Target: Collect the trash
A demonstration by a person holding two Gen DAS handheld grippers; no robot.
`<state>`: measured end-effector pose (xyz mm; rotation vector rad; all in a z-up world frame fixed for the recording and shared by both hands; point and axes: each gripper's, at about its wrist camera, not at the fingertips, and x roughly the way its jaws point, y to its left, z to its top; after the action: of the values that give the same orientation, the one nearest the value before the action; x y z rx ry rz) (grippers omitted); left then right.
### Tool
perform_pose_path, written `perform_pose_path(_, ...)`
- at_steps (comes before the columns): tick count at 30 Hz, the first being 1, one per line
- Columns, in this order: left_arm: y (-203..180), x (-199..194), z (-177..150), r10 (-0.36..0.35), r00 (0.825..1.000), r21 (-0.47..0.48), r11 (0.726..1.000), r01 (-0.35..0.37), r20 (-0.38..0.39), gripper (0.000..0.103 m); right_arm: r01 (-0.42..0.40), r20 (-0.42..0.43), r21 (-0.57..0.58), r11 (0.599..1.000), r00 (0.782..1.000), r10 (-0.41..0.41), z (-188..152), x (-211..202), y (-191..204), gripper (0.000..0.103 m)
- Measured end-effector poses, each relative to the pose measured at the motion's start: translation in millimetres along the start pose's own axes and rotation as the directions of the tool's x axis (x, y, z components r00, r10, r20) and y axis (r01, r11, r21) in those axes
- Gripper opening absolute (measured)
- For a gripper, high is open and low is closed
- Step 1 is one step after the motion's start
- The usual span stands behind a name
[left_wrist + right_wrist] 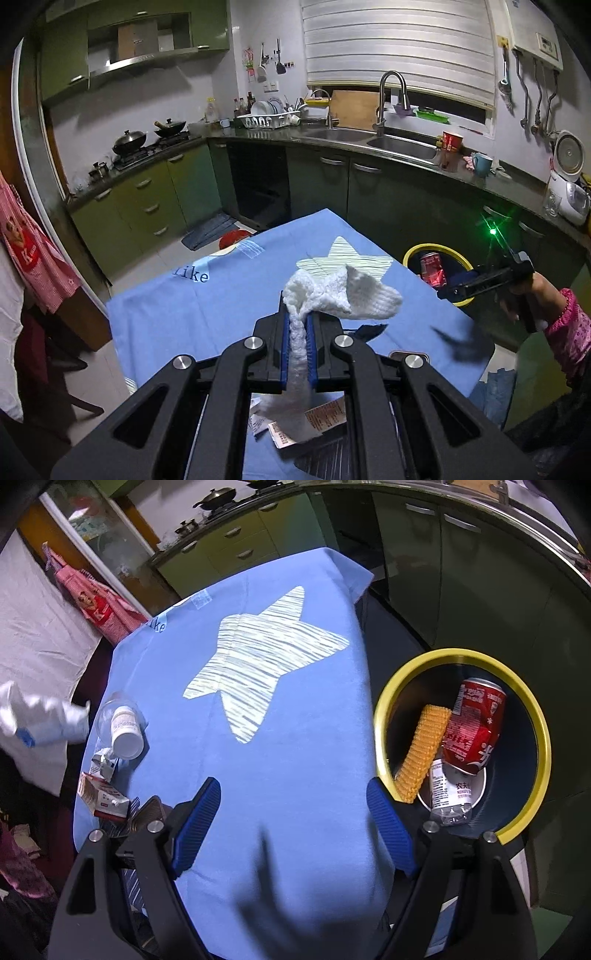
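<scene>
My left gripper [298,314] is shut on a white knitted sock [340,291] and holds it above the blue tablecloth [177,317]. The sock also shows blurred at the left edge of the right wrist view [40,716]. My right gripper [293,805] is open and empty over the table's right edge, beside a yellow-rimmed bin [532,709]. The bin holds a red cola can [472,727], an orange ribbed piece [424,753] and a small clear bottle [448,794]. In the left wrist view the bin [413,251] stands right of the table with my right gripper [454,291] over it.
On the table's left side lie a white pill bottle [125,734] in a clear cup, a torn wrapper [101,762], a small red-and-white carton [105,797] and a dark tray [147,812]. Green kitchen cabinets [155,199] and a sink counter [402,144] stand behind the table.
</scene>
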<state>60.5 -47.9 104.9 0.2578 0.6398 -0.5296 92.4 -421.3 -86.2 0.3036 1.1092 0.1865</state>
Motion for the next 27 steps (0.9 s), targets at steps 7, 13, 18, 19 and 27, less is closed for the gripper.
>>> perform_pose_path(7,2.7,-4.9,11.3,0.006,1.0,-0.02,1.0,-0.006,0.021,0.008,-0.064,0.034,-0.089,0.994,0.997,0.068,-3.1,-6.3,33.8,0.077)
perform_pose_path(13,-2.7,7.1,10.5,-0.005,1.0,-0.014,1.0,0.005,-0.012,0.008,-0.227,0.079,-0.215,0.95,0.965,0.249,-17.0,-22.9,94.4,0.077)
perform_pose_path(18,-5.9,11.0,9.5,-0.015,1.0,-0.009,1.0,0.015,-0.013,0.008,-0.262,0.097,-0.395,0.88,0.941,0.324,-33.2,-25.3,156.9,0.077)
perform_pose_path(19,-5.4,11.2,9.8,-0.017,1.0,-0.008,1.0,0.017,-0.013,0.008,-0.254,0.115,-0.428,0.867,0.937,0.331,-35.0,-24.3,168.5,0.077)
perform_pose_path(27,-10.8,8.3,11.7,-0.025,1.0,0.019,0.999,0.026,-0.017,0.008,-0.291,0.205,-0.459,0.839,0.885,0.419,-20.2,-7.4,209.0,0.077)
